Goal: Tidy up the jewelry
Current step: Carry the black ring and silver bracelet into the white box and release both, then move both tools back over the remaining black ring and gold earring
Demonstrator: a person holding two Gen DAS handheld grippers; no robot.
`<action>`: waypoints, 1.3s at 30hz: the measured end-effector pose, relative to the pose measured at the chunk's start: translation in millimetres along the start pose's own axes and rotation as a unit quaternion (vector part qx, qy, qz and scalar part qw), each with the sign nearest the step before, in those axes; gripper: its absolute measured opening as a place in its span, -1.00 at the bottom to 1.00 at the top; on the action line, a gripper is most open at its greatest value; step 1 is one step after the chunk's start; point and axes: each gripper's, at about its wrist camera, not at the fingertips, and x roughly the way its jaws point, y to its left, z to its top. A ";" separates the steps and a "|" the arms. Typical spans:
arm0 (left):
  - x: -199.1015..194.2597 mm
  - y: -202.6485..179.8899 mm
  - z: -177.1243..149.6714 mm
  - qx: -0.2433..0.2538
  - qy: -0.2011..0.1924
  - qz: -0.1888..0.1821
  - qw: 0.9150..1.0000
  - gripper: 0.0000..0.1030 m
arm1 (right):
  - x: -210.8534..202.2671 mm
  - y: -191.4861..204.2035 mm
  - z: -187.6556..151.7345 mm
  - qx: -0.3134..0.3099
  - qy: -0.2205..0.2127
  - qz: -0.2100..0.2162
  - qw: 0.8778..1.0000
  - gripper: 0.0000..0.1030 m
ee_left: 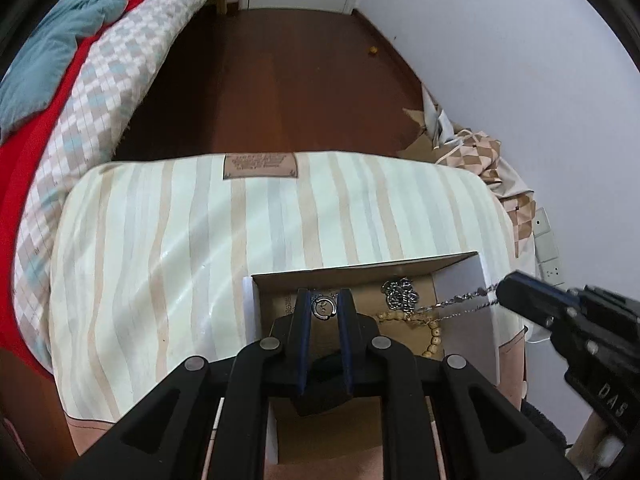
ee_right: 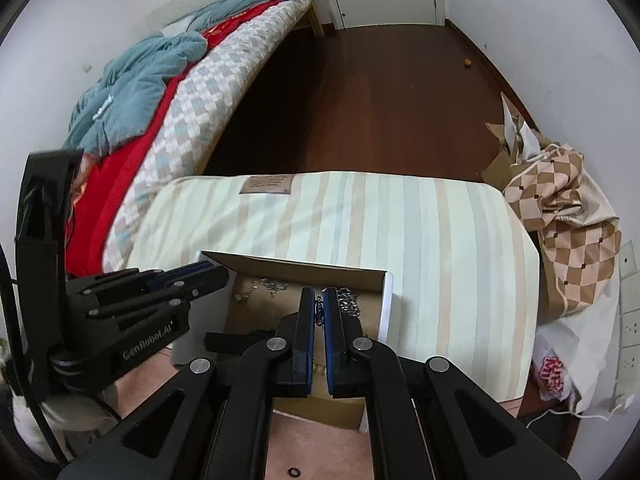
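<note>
The box (ee_left: 362,270) is sitting at the near right corner of the striped cushion (ee_left: 160,248), its walls fencing in the chains (ee_left: 400,294) and beads (ee_left: 434,336). The cushion's far edge and left side are lying bare and open for passing. Crumpled checked fabric (ee_right: 568,216) is crowding its right edge.

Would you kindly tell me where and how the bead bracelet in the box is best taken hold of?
Take the bead bracelet from above, pinching across one strand of beads. It lies flat on the floor of the open box, whose walls block any sideways approach. Choose its near end, away from the silver chain heaped at the far end.
</note>
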 end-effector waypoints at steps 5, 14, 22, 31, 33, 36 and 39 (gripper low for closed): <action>-5.1 -0.1 2.9 -0.010 -0.005 0.019 1.000 -0.31 | 17.4 0.8 -1.0 -0.007 0.059 0.018 0.998 -0.90; -39.3 3.3 1.1 -0.011 -0.052 0.068 0.996 0.54 | -2.0 -10.0 -6.7 0.015 0.062 -0.002 0.998 -0.47; -61.0 0.5 -29.1 0.001 -0.083 0.122 0.989 0.95 | -22.1 -9.4 -31.9 0.005 0.028 -0.087 0.996 0.64; -70.8 -2.7 -73.7 -0.001 -0.095 0.155 0.983 0.96 | -20.1 -6.6 -67.3 0.011 0.016 -0.140 0.990 0.95; -78.0 -4.2 -81.8 -0.002 -0.100 0.160 0.982 0.96 | -25.4 -3.4 -72.4 0.012 0.008 -0.145 0.989 0.95; -89.4 -6.9 -90.5 -0.004 -0.111 0.163 0.980 0.96 | -37.5 2.7 -77.0 0.011 -0.006 -0.151 0.989 0.95; -104.9 -9.5 -98.4 -0.006 -0.125 0.164 0.978 0.96 | -52.8 10.7 -81.8 0.009 -0.020 -0.151 0.988 0.95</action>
